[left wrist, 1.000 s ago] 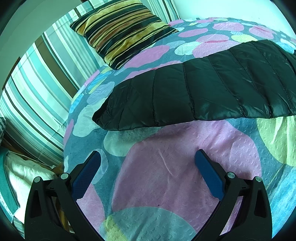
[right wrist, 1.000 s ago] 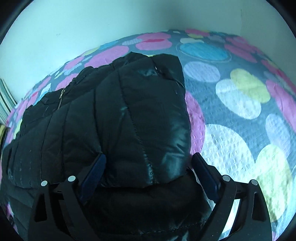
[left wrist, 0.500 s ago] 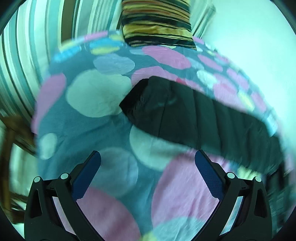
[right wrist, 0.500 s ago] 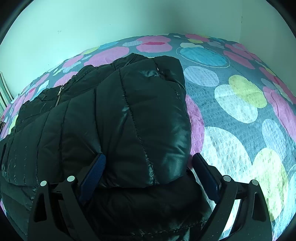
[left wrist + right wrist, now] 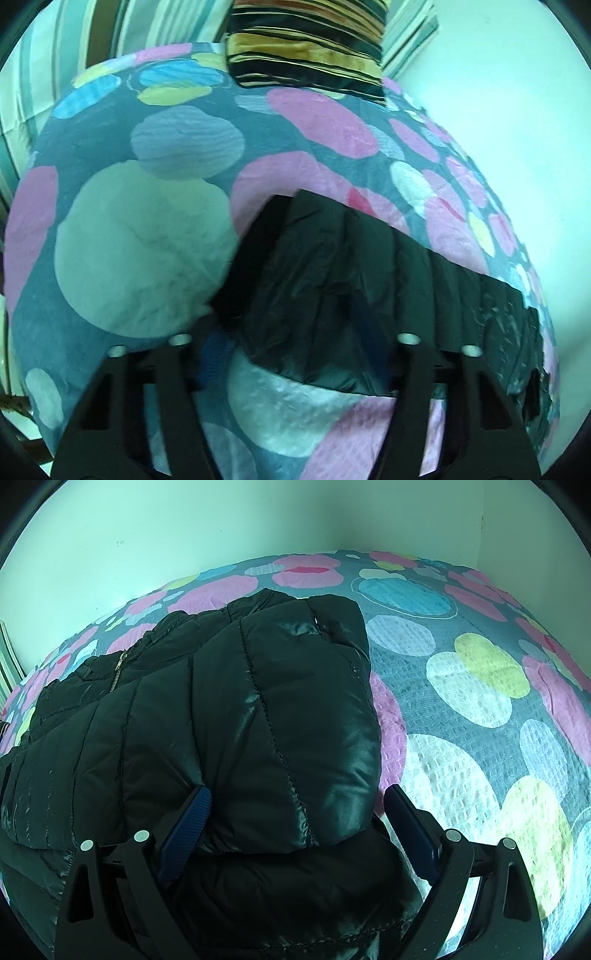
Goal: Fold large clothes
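In the left wrist view, lower half of the frame, the left hand-held gripper (image 5: 295, 325) sits over the end of the black quilted jacket (image 5: 369, 280). Its jaws have just been closing, and the jacket's end lies between them. The fingertips are blurred and lost against the dark fabric, so whether the pads actually press on the jacket cannot be told. The jacket runs as a dark band from frame centre out to the right edge, lying on a bed cover (image 5: 140, 236) printed with pink, pale green, blue and yellow ovals. A striped pillow (image 5: 306, 48) sits at the top centre, at the far edge of the cover. Striped fabric (image 5: 66, 59) fills the upper left; a plain pale wall (image 5: 498, 92) fills the upper right.

In the right wrist view, the right hand-held gripper (image 5: 295, 823) stands spread wide at the bottom centre, its blue pads (image 5: 188, 823) on either side of a folded-over, rounded flap of the jacket (image 5: 258, 709). The left pad is touching the flap's side; the right pad stands clear of it, over the cover. The jacket fills the centre and left of the frame, with a zipper (image 5: 117, 672) visible toward the left. The spotted cover (image 5: 480, 686) occupies the right side, and the pale wall (image 5: 184, 528) spans the top.
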### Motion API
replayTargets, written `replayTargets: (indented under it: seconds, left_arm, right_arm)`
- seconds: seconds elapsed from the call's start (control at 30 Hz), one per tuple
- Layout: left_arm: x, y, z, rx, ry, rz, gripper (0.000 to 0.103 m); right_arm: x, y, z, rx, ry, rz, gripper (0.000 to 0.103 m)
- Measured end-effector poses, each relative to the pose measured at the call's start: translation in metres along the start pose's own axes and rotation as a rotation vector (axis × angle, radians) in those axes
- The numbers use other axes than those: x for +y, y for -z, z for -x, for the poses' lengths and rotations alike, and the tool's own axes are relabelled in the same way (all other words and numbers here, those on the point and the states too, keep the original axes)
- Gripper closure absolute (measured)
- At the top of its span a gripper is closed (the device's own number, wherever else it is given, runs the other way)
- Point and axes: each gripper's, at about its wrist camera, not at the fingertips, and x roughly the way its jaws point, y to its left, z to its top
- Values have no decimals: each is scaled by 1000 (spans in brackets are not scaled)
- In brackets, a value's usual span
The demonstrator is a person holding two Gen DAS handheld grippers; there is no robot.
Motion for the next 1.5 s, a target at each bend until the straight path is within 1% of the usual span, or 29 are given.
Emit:
replayTargets:
  seconds: [0.07, 0.1, 0.17, 0.2, 0.33, 0.4, 0.53, 0.63, 0.7, 0.83, 0.93, 1.07, 1.23, 1.37, 1.47, 1.5]
  left_arm:
    - [4, -3, 0, -7, -21, 7, 73]
    - [6, -4, 0, -11, -11, 9, 79]
    - [7, -6, 1, -13, -18, 15, 92]
    - [6, -7, 2, -15, -22, 9, 93]
    - [-6, -8, 10, -44, -59, -41, 95]
    - [-14, -7, 19, -68, -60, -66, 95]
    - [-48, -7, 47, -128, -24, -145, 95]
    - [-89, -3, 66, -156, 35, -220, 95]
    - [-129, 6, 80, -175, 73, -298, 95]
    - [-207, 35, 98, -198, 135, -453, 96]
    - [-276, 68, 113, -206, 225, -573, 96]
    - [-346, 110, 127, -197, 318, -679, 96]
    - [-424, 166, 135, -182, 412, -799, 96]
    - [-465, 213, 133, -138, 454, -880, 96]
    - [-482, 243, 121, -92, 464, -931, 95]
    - [-482, 252, 116, -76, 463, -944, 95]
  right_arm:
    - [0, 0, 0, 0, -1, -1, 10]
    - [0, 0, 0, 0, -1, -1, 10]
    - [0, 0, 0, -1, -1, -1, 10]
    - [0, 0, 0, 0, -1, -1, 10]
    - [-1, 0, 0, 0, -4, -4, 10]
    - [-1, 0, 0, 0, -7, -6, 10]
    - [-2, 0, -1, 0, -14, -13, 10]
    - [-3, 0, -1, 0, -18, -15, 10]
    - [-3, 0, -1, 0, -22, -18, 10]
    - [-3, 0, -1, -1, -27, -22, 10]
    - [-4, 1, -1, -1, -28, -23, 10]
    - [-4, 0, -1, -2, -29, -24, 10]
    - [-4, 1, -1, 1, -38, -30, 10]
    - [-5, 1, -2, 1, -43, -34, 10]
    - [-5, 1, -2, 0, -44, -34, 10]
    - [-5, 1, -2, 1, -45, -35, 10]
